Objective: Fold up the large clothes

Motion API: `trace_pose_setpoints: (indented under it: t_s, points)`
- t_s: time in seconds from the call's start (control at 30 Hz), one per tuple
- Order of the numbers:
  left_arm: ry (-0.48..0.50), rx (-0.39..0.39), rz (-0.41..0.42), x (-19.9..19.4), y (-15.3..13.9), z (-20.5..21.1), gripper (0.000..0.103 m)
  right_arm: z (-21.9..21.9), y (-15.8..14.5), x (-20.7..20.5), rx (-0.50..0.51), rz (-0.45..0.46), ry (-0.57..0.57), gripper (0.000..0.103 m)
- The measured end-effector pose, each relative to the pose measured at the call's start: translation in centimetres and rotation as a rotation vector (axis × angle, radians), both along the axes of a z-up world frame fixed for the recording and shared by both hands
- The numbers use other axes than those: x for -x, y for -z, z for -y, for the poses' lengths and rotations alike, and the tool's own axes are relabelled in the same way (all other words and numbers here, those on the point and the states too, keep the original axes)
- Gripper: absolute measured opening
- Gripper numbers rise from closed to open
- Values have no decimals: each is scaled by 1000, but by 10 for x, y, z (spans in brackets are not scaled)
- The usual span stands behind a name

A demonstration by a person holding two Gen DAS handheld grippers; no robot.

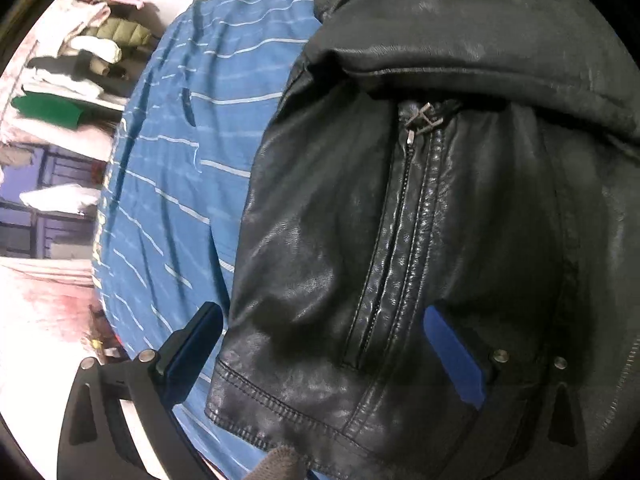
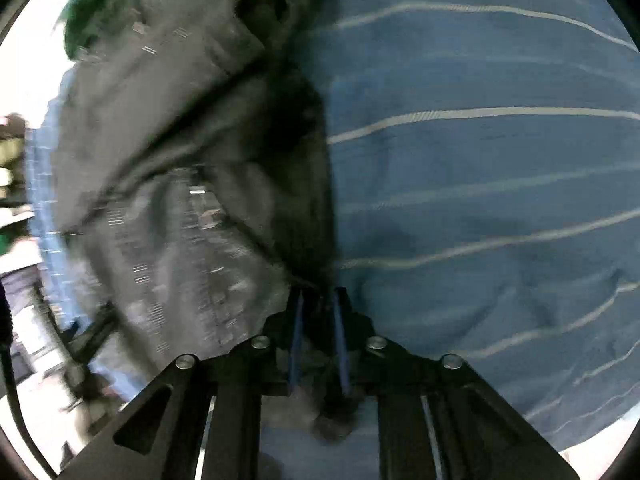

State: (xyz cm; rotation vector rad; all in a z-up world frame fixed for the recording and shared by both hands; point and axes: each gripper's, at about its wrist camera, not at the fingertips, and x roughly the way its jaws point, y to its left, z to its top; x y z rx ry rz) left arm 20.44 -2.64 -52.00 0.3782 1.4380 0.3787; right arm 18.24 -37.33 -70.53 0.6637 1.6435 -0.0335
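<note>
A black leather jacket (image 1: 420, 208) with a front zip lies on a blue striped bedsheet (image 1: 172, 184). A sleeve is folded across its upper part. My left gripper (image 1: 320, 320) is open wide just above the jacket's lower hem, one finger over the sheet and one over the leather. In the right wrist view the jacket (image 2: 180, 168) is blurred and fills the left half. My right gripper (image 2: 318, 300) is shut on the jacket's dark edge, beside the blue sheet (image 2: 480, 180).
Shelves with piled clothes (image 1: 68, 64), among them a green garment, stand beyond the bed's far edge. A pale floor (image 1: 44, 304) lies beside the bed. The sheet stretches wide to the right of the right gripper.
</note>
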Motion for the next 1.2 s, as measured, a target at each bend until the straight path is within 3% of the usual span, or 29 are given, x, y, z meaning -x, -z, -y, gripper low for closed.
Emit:
trace_pose_setpoints:
  t_s: [0.1, 0.23, 0.27, 0.3, 0.37, 0.43, 0.5, 0.57, 0.7, 0.77, 0.9, 0.93, 1.03, 1.2]
  points:
    - [-11, 36, -2, 1, -5, -5, 103, 9, -11, 15, -69, -8, 24, 27]
    - [-22, 51, -20, 7, 1, -5, 103, -1, 28, 36, -255, -132, 60, 31]
    - [-23, 50, -25, 9, 3, -5, 103, -10, 33, 40, -318, -140, 54, 30]
    - [-20, 47, -22, 11, 3, -6, 103, -19, 29, 41, -301, -128, 26, 21]
    - [-13, 39, -15, 15, 4, -7, 103, -37, 11, 41, -296, -101, -44, 13]
    - [-15, 34, -11, 16, 4, -7, 103, -44, 0, 43, -219, -92, -79, 11]
    - [-16, 35, -17, 17, 6, -4, 103, -25, 13, 58, -96, -148, -28, 11]
    - [-5, -1, -9, 18, 6, 1, 103, -9, 35, 73, -139, -185, 85, 11]
    - [-1, -72, 14, 23, -1, 13, 103, -33, 33, 56, -21, -180, -89, 13]
    - [-23, -118, 33, 28, -11, 20, 103, -39, 22, 51, 11, -171, -172, 23]
    - [-46, -263, 83, 46, -36, 51, 103, -32, -12, 46, 108, -61, -260, 67]
    - [-52, -293, 91, 52, -41, 59, 103, -27, -19, 46, 123, -37, -267, 73]
    - [-80, -377, 109, 77, -57, 104, 103, -5, -34, 43, 187, -3, -281, 73]
    - [-128, -354, 64, 121, -59, 187, 103, 53, -37, 42, 307, 1, -296, 73]
